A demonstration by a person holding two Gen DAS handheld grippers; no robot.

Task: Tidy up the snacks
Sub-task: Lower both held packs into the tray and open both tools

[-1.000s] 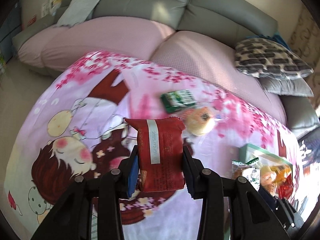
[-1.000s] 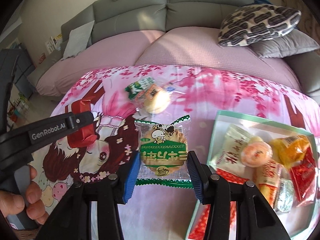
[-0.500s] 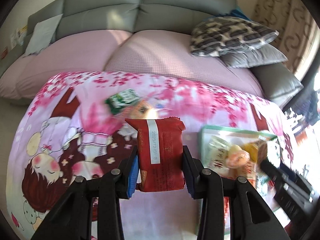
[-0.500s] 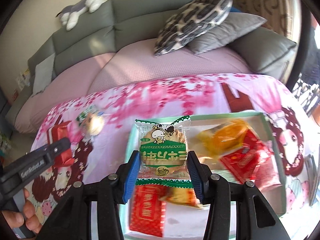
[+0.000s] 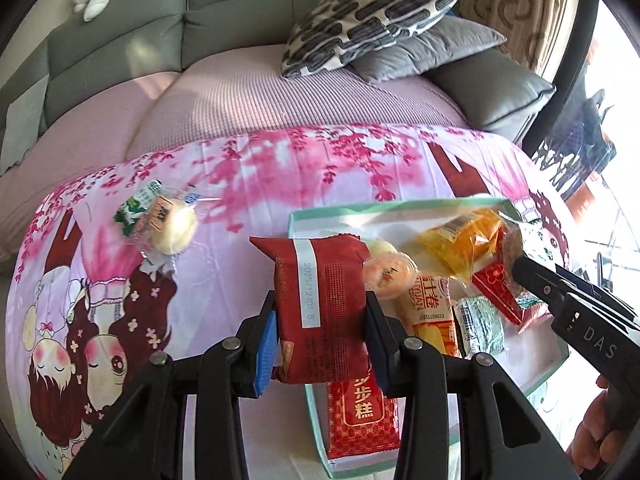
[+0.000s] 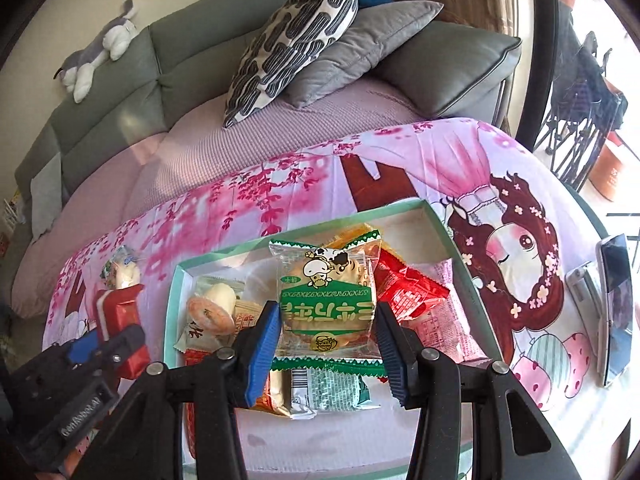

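My left gripper [image 5: 322, 344] is shut on a dark red snack packet [image 5: 322, 304], held over the left edge of the pale green tray [image 5: 360, 210]. Over the tray's middle hangs a clear packet with a green band and a round biscuit [image 6: 326, 306], my right gripper [image 6: 326, 342] shut on it. The tray [image 6: 176, 292] holds several wrapped snacks, red, orange and green. Two loose snacks, a green packet [image 5: 136, 206] and a round pale bun [image 5: 176, 228], lie on the cloth left of the tray. The left gripper with its red packet [image 6: 120, 320] shows at lower left in the right wrist view.
A pink cartoon-print cloth [image 5: 280, 168] covers the table. Behind it stands a grey sofa [image 5: 132, 48] with a patterned cushion [image 5: 360, 20] and a plush toy [image 6: 96, 48]. Two phones [image 6: 616, 300] lie at the table's right edge. A hand [image 5: 592, 440] grips the right tool.
Both grippers have swung right across the cloth with their packets and now hang over the tray. The loose snacks have shifted left in both views.
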